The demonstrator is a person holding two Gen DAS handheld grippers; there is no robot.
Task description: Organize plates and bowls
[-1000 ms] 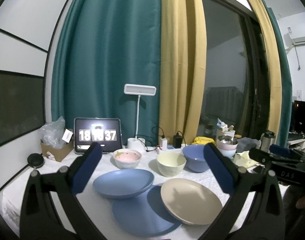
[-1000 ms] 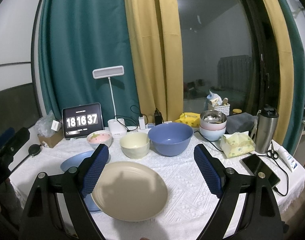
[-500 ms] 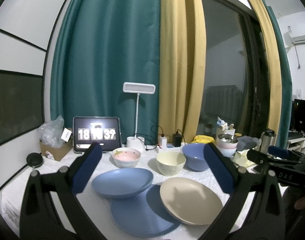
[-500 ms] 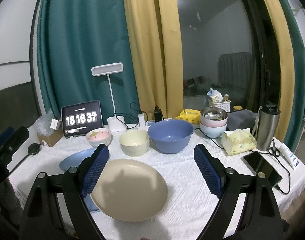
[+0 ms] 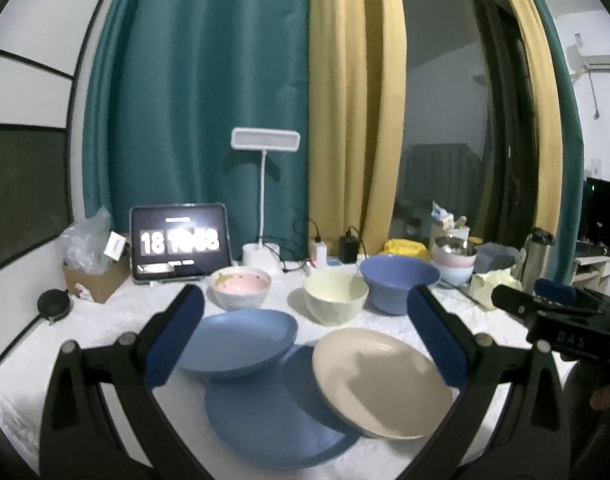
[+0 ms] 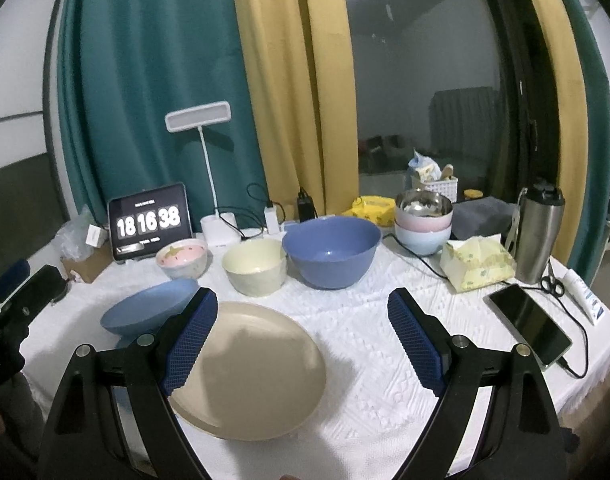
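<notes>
Your left gripper (image 5: pixel 305 336) and right gripper (image 6: pixel 303 340) both have jaws wide apart (holding nothing); on the worktop (image 6: pixel 365 320), the beige plate (image 6: pixel 249 368) and a blue plate (image 5: pixel 237 342) overlap a flat blue plate (image 5: pixel 273 420); 3 bowls stand behind.

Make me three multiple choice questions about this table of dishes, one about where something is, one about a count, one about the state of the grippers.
1. The cream bowl sits between the big blue bowl and:
A the pink bowl
B the phone
C the flask

2. How many plates overlap near the front?
A one
B three
C five

3. The left gripper and right gripper are:
A both shut on plates
B both open, holding nothing
C one open, one shut

Answers: A, the three bowls stand in a row; B, two blue and one beige; B, jaws spread wide.
</notes>
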